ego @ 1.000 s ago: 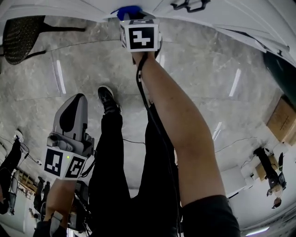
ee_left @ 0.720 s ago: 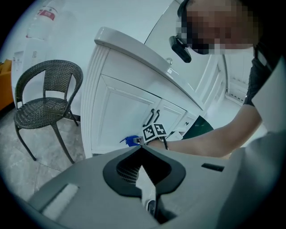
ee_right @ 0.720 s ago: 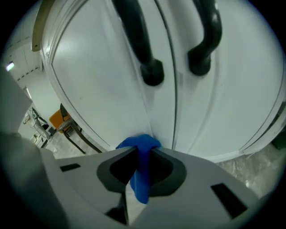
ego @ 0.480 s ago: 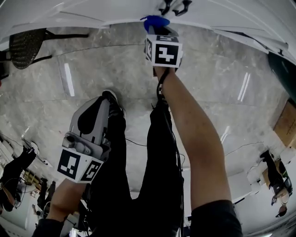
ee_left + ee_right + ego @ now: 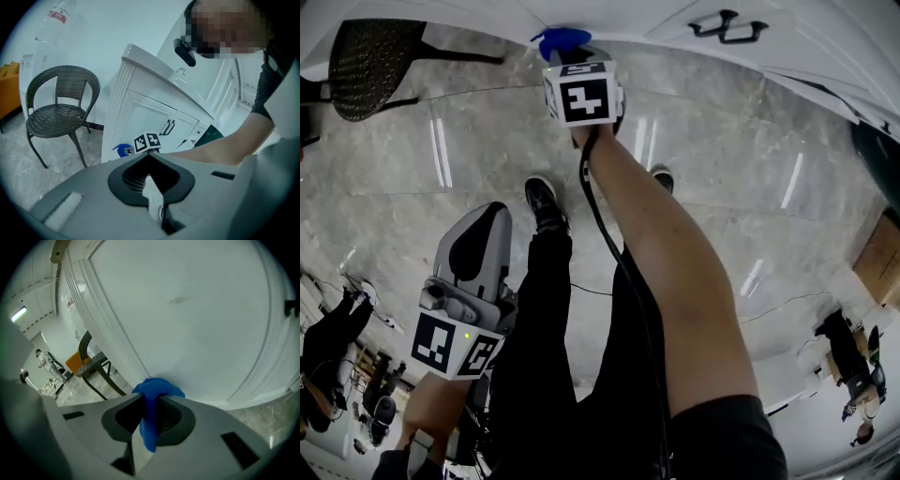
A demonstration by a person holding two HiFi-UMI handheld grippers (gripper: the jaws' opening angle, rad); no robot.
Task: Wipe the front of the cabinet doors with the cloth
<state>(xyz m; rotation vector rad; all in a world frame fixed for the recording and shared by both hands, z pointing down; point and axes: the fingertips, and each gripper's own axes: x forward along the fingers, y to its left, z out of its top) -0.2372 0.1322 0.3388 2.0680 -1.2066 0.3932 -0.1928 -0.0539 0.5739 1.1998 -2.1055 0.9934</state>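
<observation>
Grey marbled floor (image 5: 412,234), glossy, streaked with pale light reflections. Standing on it at eleven o'clock in the head view: a dark wicker chair (image 5: 366,70). At twelve to one o'clock, the base of a white cabinet (image 5: 675,19). Just above centre, two black shoes (image 5: 546,203), planted apart. Trailing across the tiles toward four o'clock, a thin cable (image 5: 787,298). At three o'clock, a cardboard box (image 5: 877,253).

The white cabinet door (image 5: 187,310) is blocking the way ahead, and the cloth (image 5: 159,386) in the right gripper (image 5: 149,399) is pressing right against it. Black handles (image 5: 727,25) are sticking out on the right. A chair (image 5: 366,70) is standing on the left, with open floor (image 5: 487,112) lying between.
</observation>
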